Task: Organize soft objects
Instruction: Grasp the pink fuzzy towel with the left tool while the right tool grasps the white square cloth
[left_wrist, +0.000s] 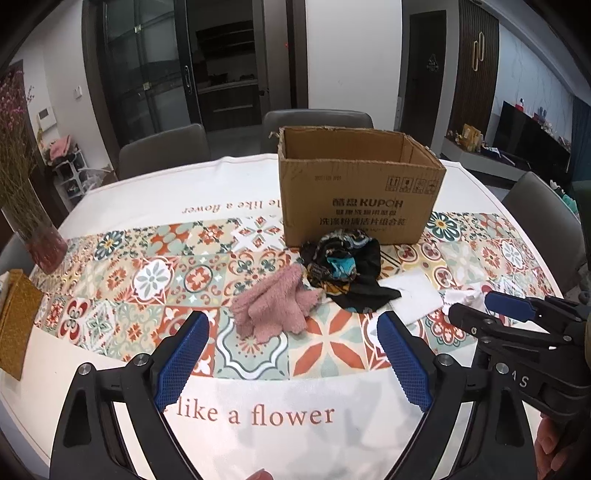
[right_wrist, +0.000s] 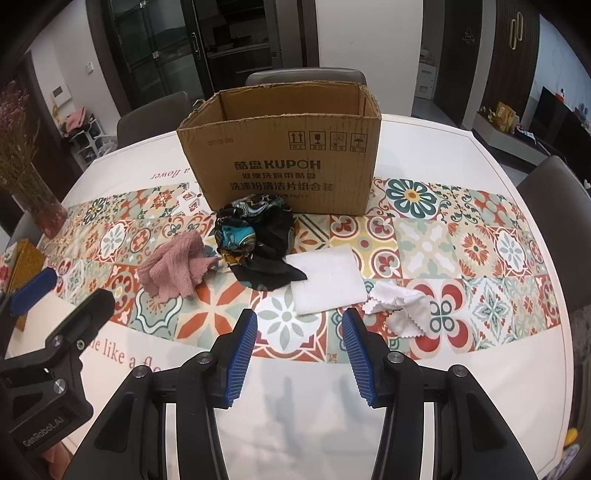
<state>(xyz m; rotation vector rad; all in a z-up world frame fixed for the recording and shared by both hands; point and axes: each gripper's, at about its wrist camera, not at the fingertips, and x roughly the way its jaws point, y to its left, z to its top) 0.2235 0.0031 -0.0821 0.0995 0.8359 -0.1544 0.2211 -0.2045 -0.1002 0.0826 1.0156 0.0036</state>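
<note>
An open cardboard box (left_wrist: 360, 192) (right_wrist: 284, 162) stands on the patterned tablecloth. In front of it lie a fuzzy pink cloth (left_wrist: 275, 306) (right_wrist: 173, 269), a crumpled dark patterned scarf (left_wrist: 345, 267) (right_wrist: 256, 240), a flat white towel (left_wrist: 415, 291) (right_wrist: 327, 278) and a small crumpled white cloth (left_wrist: 463, 296) (right_wrist: 404, 308). My left gripper (left_wrist: 293, 338) is open and empty, just short of the pink cloth. My right gripper (right_wrist: 299, 330) is open and empty, just short of the white towel. It shows at the right in the left wrist view (left_wrist: 476, 308).
A glass vase with dried flowers (left_wrist: 40, 236) (right_wrist: 40, 210) stands at the table's left edge. A yellow-brown mat (left_wrist: 16, 321) lies at the near left. Grey chairs (left_wrist: 317, 123) (right_wrist: 554, 206) surround the table.
</note>
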